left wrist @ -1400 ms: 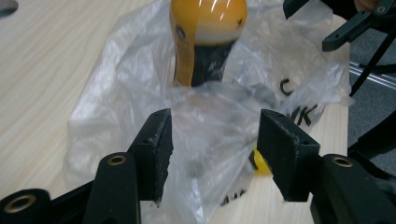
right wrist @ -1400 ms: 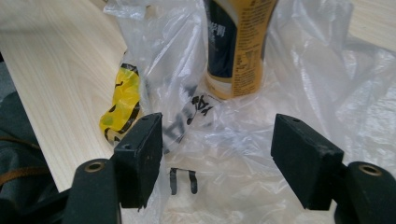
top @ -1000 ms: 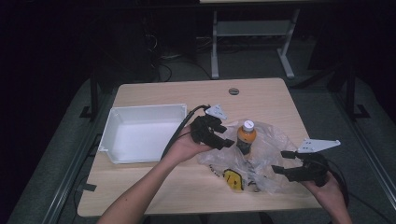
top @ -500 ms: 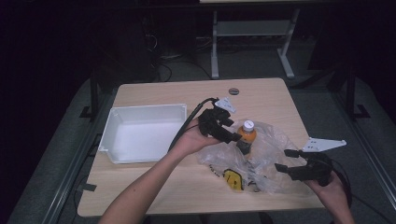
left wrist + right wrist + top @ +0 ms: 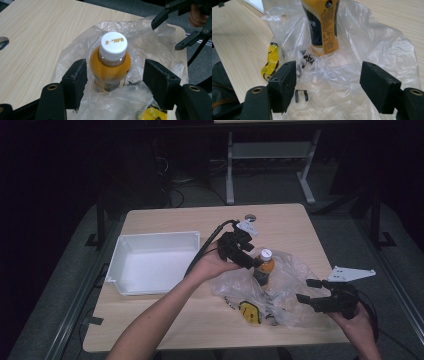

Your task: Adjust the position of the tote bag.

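Black left tongs (image 5: 113,82): jaws spread wide, one pad on either side of the bottle, neither touching it; in the high view they sit at the centre of the frame (image 5: 250,261), just left of the bottle cap
Black right tongs (image 5: 328,82): jaws wide apart and gripping nothing, low over the crumpled plastic; in the high view they are at the lower right (image 5: 309,290), at the right edge of the bag
Bottle (image 5: 110,66): upright, orange drink, white cap with yellow lettering, dark label; between the left pads in the left gripper view, at the top centre of the right gripper view (image 5: 323,25), just right of centre in the high view (image 5: 263,266)
Bag (image 5: 362,57): clear plastic, crumpled, spread on the bench around the foot of the bottle; right of centre in the high view (image 5: 287,285)
Yellow packet (image 5: 270,61): yellow with black print, lying in the bag's left part, middle left of the right gripper view; below the bottle in the high view (image 5: 250,311)
Small black clip (image 5: 301,95): under the plastic, bottom centre, just beside the left pad
Tray (image 5: 122,254): white, rectangular, left of centre, well apart from the bag
Bench (image 5: 165,317): pale wood grain, carrying the tray, the bag and the bottle
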